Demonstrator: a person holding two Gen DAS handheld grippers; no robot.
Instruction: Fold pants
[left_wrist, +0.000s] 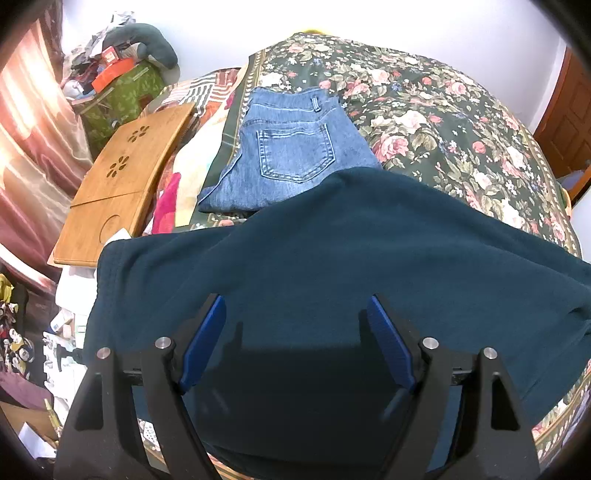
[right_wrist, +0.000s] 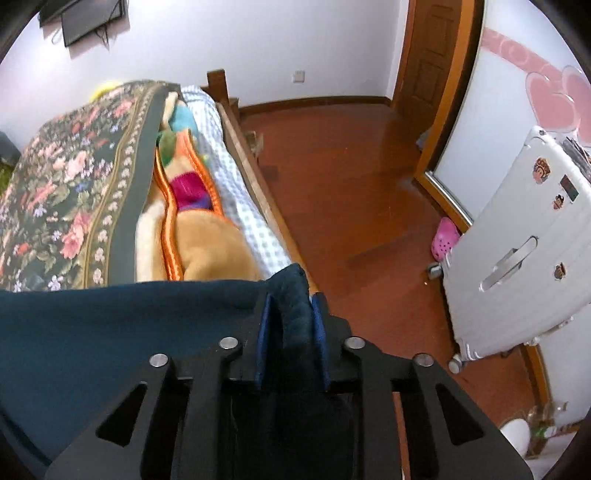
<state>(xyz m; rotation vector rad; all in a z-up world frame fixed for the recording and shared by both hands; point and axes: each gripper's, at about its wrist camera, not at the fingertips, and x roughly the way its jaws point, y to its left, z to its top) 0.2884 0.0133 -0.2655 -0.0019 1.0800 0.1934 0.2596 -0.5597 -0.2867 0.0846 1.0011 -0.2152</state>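
Observation:
Dark teal pants (left_wrist: 332, 240) lie spread across the near part of the floral bedspread (left_wrist: 443, 122). My left gripper (left_wrist: 295, 301) hovers over them with its blue pads (left_wrist: 207, 332) wide apart, open, the cloth lying flat below and between them. In the right wrist view the same pants (right_wrist: 110, 325) stretch away to the left, and my right gripper (right_wrist: 292, 300) is shut on a bunched end of the fabric at the bed's right edge. That bunch stands up between the two pads.
Folded blue jeans (left_wrist: 291, 147) rest on the bedspread beyond the teal pants. A wooden lap tray (left_wrist: 122, 184) and clutter sit to the left. Right of the bed frame (right_wrist: 258, 173) are red floor, a white suitcase (right_wrist: 517, 258) and a pink shoe (right_wrist: 445, 236).

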